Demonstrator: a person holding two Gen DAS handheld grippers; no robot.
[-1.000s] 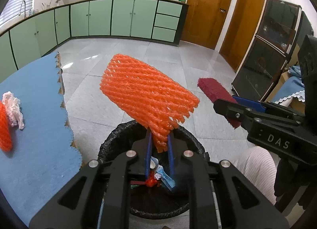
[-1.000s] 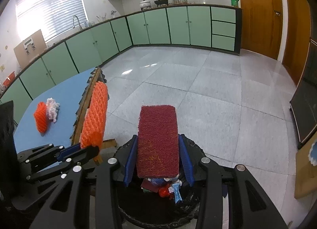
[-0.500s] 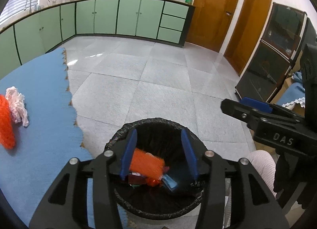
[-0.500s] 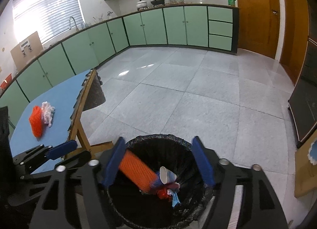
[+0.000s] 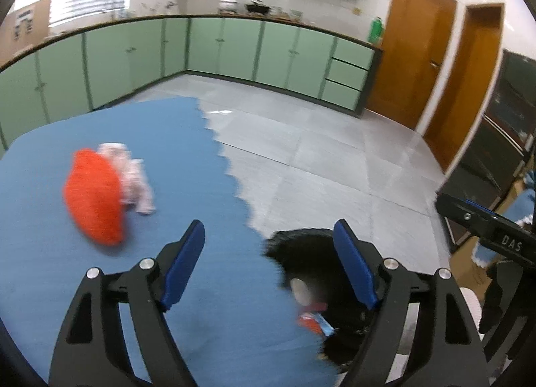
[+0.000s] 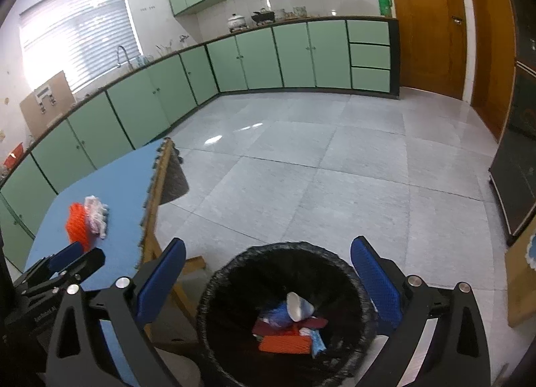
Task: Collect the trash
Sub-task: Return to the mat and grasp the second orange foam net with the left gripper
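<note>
A black-lined trash bin [image 6: 214, 289] stands on the floor beside a blue table [image 6: 114, 192]. Inside lie an orange foam net [image 6: 284, 344], a red scouring pad [image 6: 311, 322], a paper cup [image 6: 296, 303] and wrappers. My right gripper [image 6: 268, 281] is open and empty above the bin. My left gripper [image 5: 269, 264] is open and empty over the table's edge [image 5: 100, 286], with the bin [image 5: 301, 243] at its right. On the table lie another orange foam net [image 5: 93, 196] and a white-pink foam net [image 5: 134, 179], also seen in the right wrist view [image 6: 77, 224] [image 6: 95, 216].
Green kitchen cabinets [image 6: 254, 58] line the far wall, wooden doors [image 6: 428, 25] stand at the right. A dark glass-fronted cabinet [image 5: 495, 139] stands at the right edge. The tiled floor [image 6: 335, 166] spreads beyond the bin. The table's wooden leg [image 6: 157, 246] is beside the bin.
Both grippers opened; the orange net and the red pad dropped into the bin. My left gripper has since swung left over the table.
</note>
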